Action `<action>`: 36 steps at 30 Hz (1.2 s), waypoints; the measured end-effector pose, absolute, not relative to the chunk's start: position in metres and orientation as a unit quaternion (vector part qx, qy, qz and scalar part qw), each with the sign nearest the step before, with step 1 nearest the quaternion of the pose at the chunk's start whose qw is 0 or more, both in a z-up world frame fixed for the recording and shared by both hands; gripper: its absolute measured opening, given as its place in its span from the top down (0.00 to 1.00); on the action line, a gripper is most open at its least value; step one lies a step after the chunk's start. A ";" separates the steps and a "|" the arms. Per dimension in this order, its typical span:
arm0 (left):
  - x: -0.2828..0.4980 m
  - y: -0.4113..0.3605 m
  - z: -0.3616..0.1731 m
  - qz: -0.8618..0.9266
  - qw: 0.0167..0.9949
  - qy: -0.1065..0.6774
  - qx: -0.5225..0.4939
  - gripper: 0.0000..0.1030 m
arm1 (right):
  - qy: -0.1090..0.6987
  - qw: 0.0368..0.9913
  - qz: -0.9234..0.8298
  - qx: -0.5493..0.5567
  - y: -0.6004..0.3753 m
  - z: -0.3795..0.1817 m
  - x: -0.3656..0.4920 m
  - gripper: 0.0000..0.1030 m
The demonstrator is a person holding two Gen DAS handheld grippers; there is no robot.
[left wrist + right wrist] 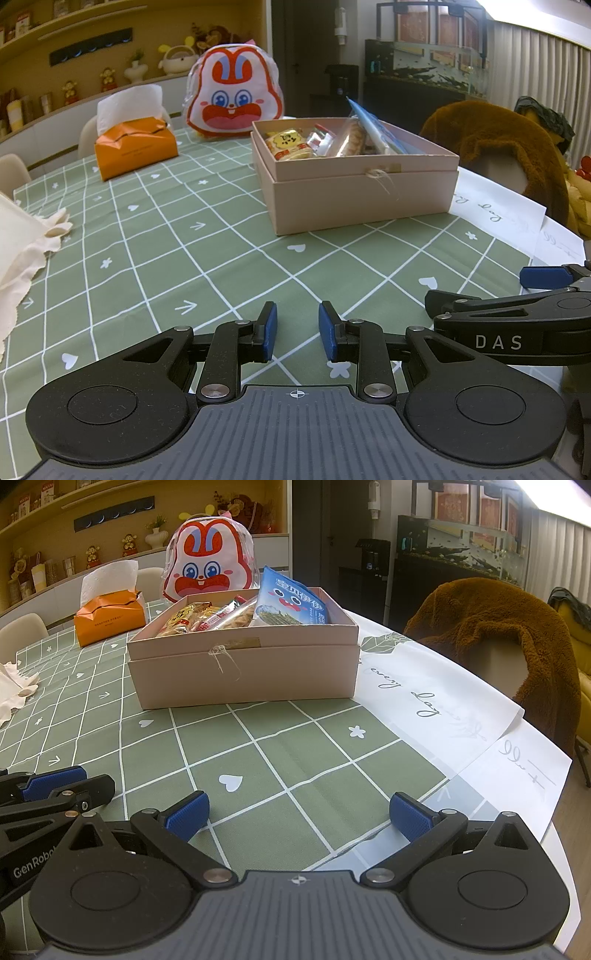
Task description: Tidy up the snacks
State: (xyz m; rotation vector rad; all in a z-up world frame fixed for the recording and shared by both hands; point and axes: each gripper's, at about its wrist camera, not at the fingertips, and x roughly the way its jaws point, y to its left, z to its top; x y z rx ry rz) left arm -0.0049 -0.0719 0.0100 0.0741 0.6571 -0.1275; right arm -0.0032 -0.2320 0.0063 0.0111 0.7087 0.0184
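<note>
A pink cardboard box (pixel 354 192) (pixel 243 672) stands on the green checked tablecloth and holds several snack packets: a yellow cracker pack (pixel 288 144), a blue seaweed bag (pixel 291 603) leaning upright, and red-and-clear packs (pixel 221 618). My left gripper (pixel 297 332) hovers low over the cloth in front of the box, jaws a narrow gap apart and empty. My right gripper (pixel 299 814) is wide open and empty, also in front of the box; it shows at the right of the left wrist view (pixel 517 295). The left gripper shows at the left of the right wrist view (pixel 51 786).
An orange tissue box (pixel 135 147) and a rabbit-face bag (pixel 234 92) stand behind the pink box. A cream cloth (pixel 22 243) lies at the left. A white printed mat (pixel 436 701) covers the table's right edge, next to a chair with a brown fleece (pixel 498 627).
</note>
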 end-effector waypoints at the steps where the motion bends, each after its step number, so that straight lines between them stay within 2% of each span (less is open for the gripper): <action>1: -0.005 -0.072 0.010 -0.063 0.944 0.322 0.036 0.71 | 0.347 0.938 0.009 0.005 -0.232 0.006 -0.003 0.00; 36: -0.004 -0.071 0.010 -0.065 0.944 0.323 0.027 0.71 | 0.347 0.938 0.009 0.006 -0.232 0.006 -0.003 0.00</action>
